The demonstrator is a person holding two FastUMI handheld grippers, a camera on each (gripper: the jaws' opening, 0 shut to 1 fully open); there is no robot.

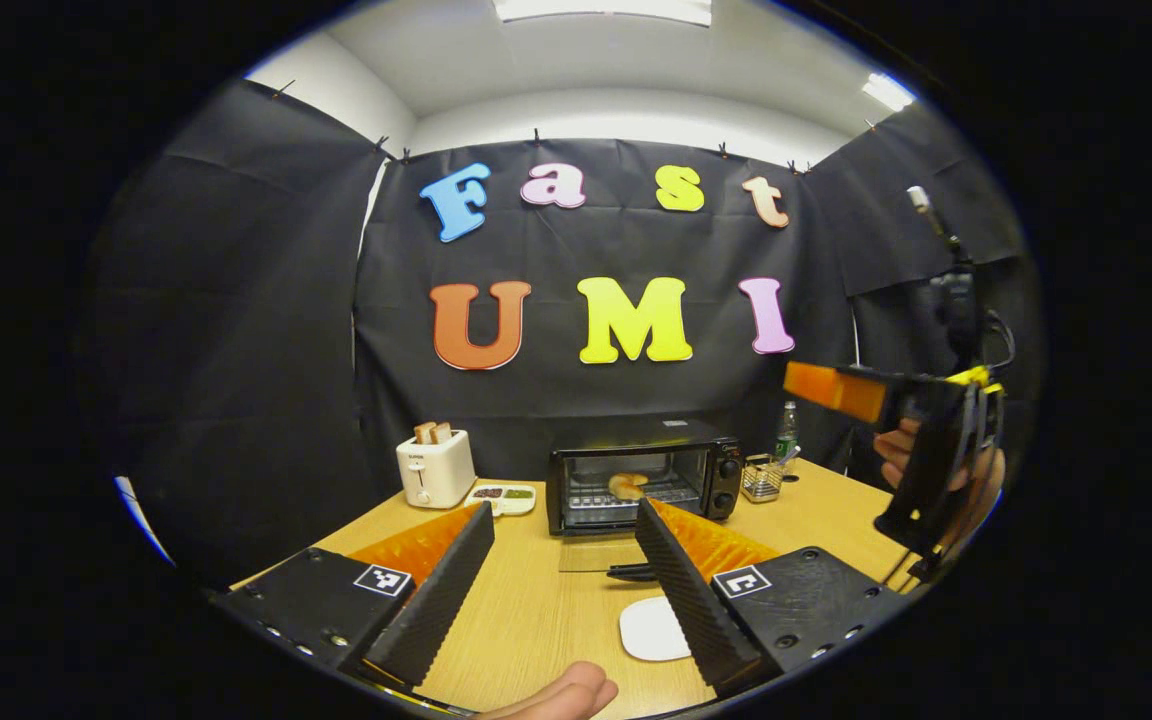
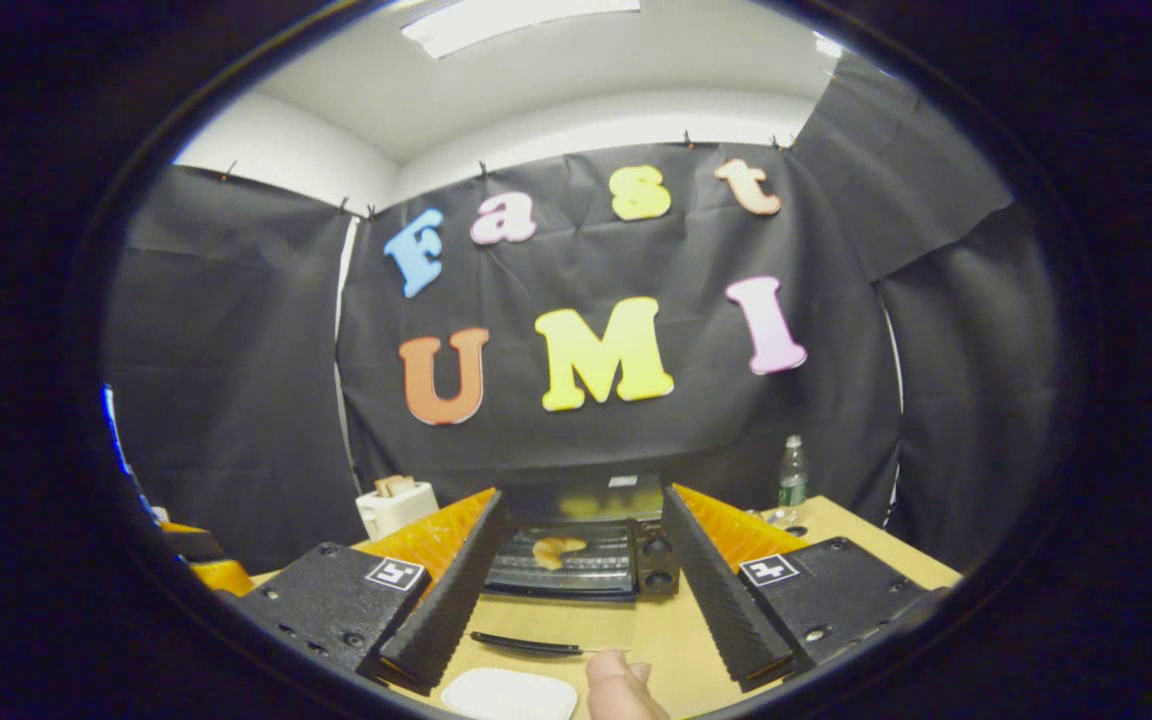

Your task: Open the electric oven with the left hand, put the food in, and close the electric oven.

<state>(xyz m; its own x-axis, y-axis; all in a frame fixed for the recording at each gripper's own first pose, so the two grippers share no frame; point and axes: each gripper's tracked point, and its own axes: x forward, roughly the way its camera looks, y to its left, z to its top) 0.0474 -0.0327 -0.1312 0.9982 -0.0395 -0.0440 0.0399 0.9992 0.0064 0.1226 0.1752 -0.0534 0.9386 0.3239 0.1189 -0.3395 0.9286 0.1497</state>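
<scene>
Electric oven (image 1: 644, 483) sits at the back of your counter (image 1: 536, 620), against the black cloth wall, and its glass door (image 1: 596, 553) hangs folded down flat in front of it, handle (image 1: 633, 572) toward you. Inside, on the wire rack, lies the food (image 1: 627, 485), a pale golden pastry; in the right gripper view you see the same pastry (image 2: 558, 549) on the rack, with the oven (image 2: 581, 555) framed between your right claw's fingers and the door handle (image 2: 526, 645) lying just ahead of them.

Left of the oven stands a white toaster (image 1: 435, 467) with two slices sticking up, and between toaster and oven rests a small compartment dish (image 1: 501, 497). Right of the oven you have a wire basket (image 1: 762, 478), and behind it a clear bottle (image 1: 786, 431) near the wall. A white plate (image 1: 654, 629) lies on the counter nearer to you, just in front of the lowered door.

Your left claw (image 1: 561, 580) is spread wide with nothing between its fingers, held above the counter and facing the oven. Your right claw (image 2: 581, 595) is likewise wide apart and empty; in the left gripper view it (image 1: 836, 390) floats high at the right, your hand (image 1: 936, 465) wrapped around its body. A fingertip (image 1: 561, 695) shows at the bottom edge of the left gripper view
</scene>
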